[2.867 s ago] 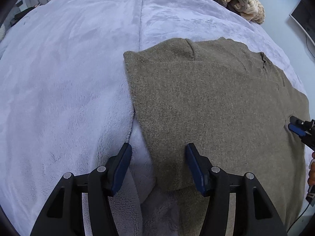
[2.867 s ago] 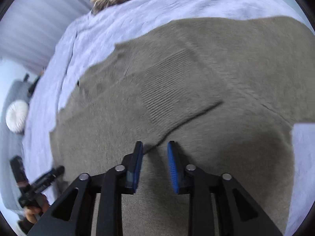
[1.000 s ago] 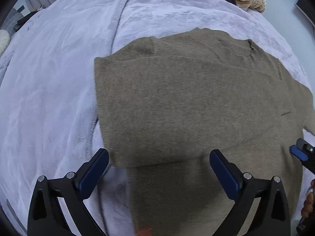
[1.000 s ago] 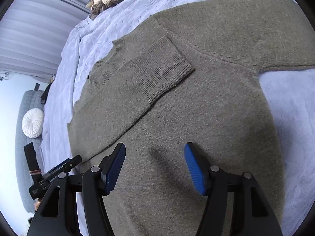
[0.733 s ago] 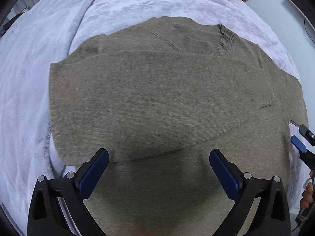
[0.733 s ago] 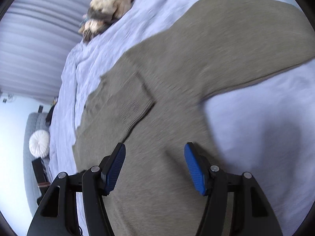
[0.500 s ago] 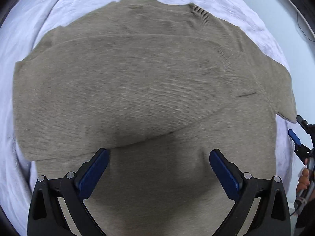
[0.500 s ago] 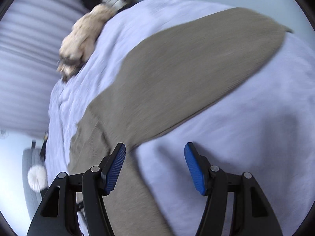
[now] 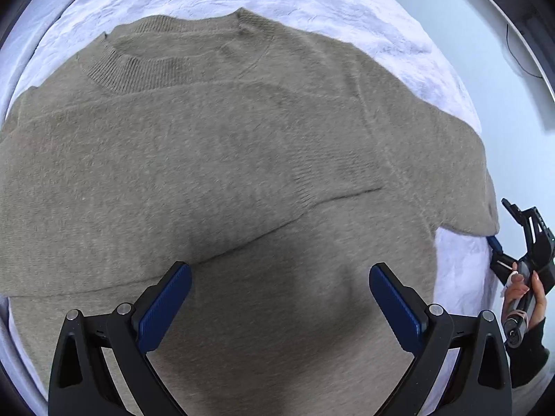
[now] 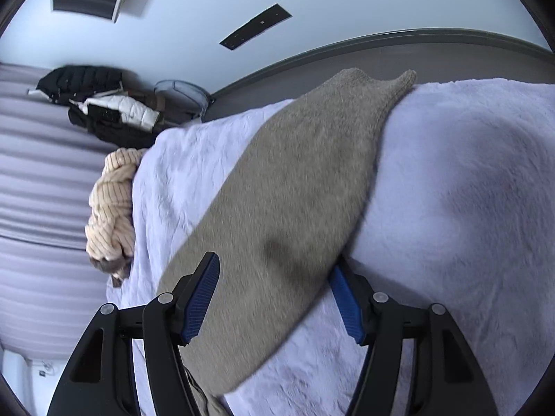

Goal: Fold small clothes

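An olive-brown knit sweater lies flat on a lavender blanket, collar at the upper left. One sleeve is folded across its chest. My left gripper hovers wide open over the sweater's lower body, holding nothing. The other sleeve stretches out toward the bed's edge. My right gripper straddles that sleeve, its jaws opening, pads apart from the cloth. The left wrist view shows the right gripper at the far right in a person's hand.
A cream ribbed knit is bunched at the blanket's left side. Dark and white clothes are piled behind it. A grey bed frame runs past the sleeve's cuff. A monitor stands off the bed.
My left gripper slid right across the sweater, bringing the collar into view. My right gripper swung off the sweater's body and rolled round onto the outstretched sleeve. Both opened wider than in the earliest frames.
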`<state>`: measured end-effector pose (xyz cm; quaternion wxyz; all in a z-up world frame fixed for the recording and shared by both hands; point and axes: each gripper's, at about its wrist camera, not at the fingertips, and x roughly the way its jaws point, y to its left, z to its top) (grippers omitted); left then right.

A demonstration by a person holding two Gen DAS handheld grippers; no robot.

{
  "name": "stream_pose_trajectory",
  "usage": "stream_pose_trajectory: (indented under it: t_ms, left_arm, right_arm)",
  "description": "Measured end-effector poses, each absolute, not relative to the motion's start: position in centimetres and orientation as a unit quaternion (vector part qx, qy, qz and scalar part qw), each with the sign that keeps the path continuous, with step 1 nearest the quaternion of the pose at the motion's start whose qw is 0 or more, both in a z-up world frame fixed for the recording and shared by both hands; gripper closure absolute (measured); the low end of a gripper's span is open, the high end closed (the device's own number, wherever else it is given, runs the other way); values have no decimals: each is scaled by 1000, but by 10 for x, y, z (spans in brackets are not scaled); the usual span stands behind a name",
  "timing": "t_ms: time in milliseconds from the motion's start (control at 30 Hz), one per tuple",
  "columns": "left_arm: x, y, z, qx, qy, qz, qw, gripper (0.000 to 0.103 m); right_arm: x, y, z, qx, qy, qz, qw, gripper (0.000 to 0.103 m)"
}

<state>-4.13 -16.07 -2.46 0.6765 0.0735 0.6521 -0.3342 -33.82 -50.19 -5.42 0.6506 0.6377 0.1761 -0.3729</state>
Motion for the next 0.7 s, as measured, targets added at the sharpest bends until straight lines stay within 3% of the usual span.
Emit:
stream_pose_trajectory:
  t_ms: [100,133,167,200,400,700]
  left_arm:
    - [-38,-176,-23,72,646,-333,683,0]
    - [-32,-180,-20,74,644,-333,684,0]
    - [-27,-179,-17,76,642,-332,687,0]
    - [-24,-178,-18,78,639,-331,690,0]
    - [-7,-148,-32,84,627,-320,705,0]
    - [14,-101,-35,56,620,-285,729,0]
  right_arm:
    - [-337,-506,-56,654,159,-373,638,35]
    - [-338,-505,-56,659,156,-372,635,47]
    - [-337,-507,-58,664,159,-368,631,82]
    - [-336,-510,-58,664,165,-368,629,94]
    - [-319,-501,-33,616,198,-330,687,96]
    - [-196,-433,48,456,268,-171,832,96]
